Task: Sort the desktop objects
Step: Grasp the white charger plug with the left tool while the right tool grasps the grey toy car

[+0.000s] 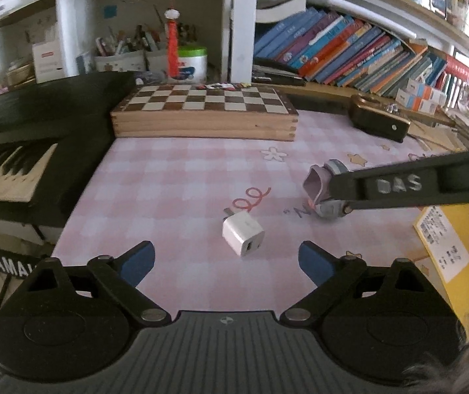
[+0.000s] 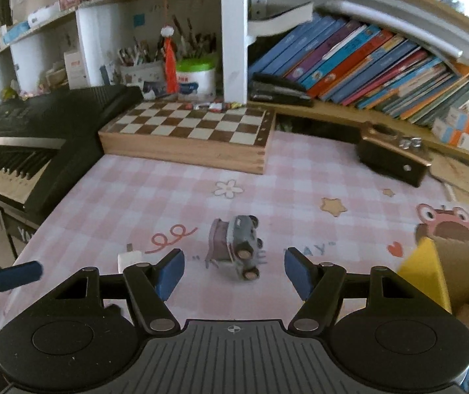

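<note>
Behind both grippers, a white pen holder point(image 2: 142, 74) on the shelf is crammed with pencils, beside one green-lidded white tub point(image 2: 196, 77). One white cube-shaped plug charger point(image 1: 243, 234) lies just ahead of the left gripper point(image 1: 226, 259), whose blue pads stand apart with nothing between them. One grey toy car with a lilac trailer point(image 2: 237, 246) lies on its side just ahead of the right gripper point(image 2: 234, 271), also spread wide and holding nothing. The black keyboard point(image 1: 17, 161) to the left reads "YAMA"; the right gripper's arm reads "DAS".
</note>
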Demonstrator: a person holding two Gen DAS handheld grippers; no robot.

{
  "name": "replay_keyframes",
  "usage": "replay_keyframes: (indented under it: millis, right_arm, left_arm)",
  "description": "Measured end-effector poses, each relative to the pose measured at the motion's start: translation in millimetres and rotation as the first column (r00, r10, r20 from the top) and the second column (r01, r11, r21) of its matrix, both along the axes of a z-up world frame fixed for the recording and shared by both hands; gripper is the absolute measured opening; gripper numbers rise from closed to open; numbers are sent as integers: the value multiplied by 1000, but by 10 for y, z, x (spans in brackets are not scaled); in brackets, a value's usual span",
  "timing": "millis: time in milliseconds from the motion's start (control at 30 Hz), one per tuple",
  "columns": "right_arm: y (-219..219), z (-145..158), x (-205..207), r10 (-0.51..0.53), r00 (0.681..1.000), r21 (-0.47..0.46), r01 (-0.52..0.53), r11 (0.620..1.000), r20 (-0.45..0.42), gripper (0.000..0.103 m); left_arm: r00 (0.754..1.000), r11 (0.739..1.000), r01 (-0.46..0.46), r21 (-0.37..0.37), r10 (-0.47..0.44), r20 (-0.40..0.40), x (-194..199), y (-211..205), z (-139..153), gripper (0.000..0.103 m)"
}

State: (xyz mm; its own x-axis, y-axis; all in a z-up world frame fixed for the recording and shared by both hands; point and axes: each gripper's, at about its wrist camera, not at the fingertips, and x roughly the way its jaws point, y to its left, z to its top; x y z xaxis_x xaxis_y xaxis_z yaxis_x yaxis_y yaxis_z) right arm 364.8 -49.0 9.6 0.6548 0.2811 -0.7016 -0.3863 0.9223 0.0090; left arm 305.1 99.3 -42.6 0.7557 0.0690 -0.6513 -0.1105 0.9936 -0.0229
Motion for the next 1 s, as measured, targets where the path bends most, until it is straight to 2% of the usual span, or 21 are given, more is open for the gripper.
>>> replay_keyframes:
  millis: [133,300,500,533,567,633,733,833,933,1000]
  right_arm:
    - [114,-111,207,13,999,-34,-15,999,-32,75]
    - [216,-290,397,31,996,-75,-38,996,-80,75]
    - [244,-405,512,45,994,-93,-54,994,-97,73]
    - [242,-409,519,45,994,-93,-54,994,-97,71]
    - [236,-411,525,46,994,-91,-55,994,-96,59]
    - [225,-413,544,49,993,-88,-59,994,-107,49]
    - [193,-373,521,60,995,-78,-67,995,-83,44]
    - [157,-297,501,65,995,-56,-69,996,-73,44]
    - [122,-246,470,55,996,-45,-57,997,-64,44]
    - [93,-198,440,45,997,-30,-47,998,-56,44]
  left_arm:
    - [1000,1000,3,6,-3,-14,105,-48,-57,93]
    - [999,1000,-19,7,19,-28,198,-57,-113,93]
    - [999,1000,-21,8,22,-28,322,-86,-163,91]
    - [999,1000,-21,7,21,-29,345,-94,-173,91]
    - [999,1000,-20,7,21,-30,369,-102,-183,91]
    - [999,1000,-21,6,21,-30,413,-115,-203,89]
    - [999,1000,-24,4,24,-36,470,-122,-238,84]
    - [999,1000,-29,4,29,-37,503,-120,-263,80]
    - [998,999,-32,3,32,-49,541,-107,-308,68]
    - [997,999,-34,-3,34,-62,571,-88,-343,56]
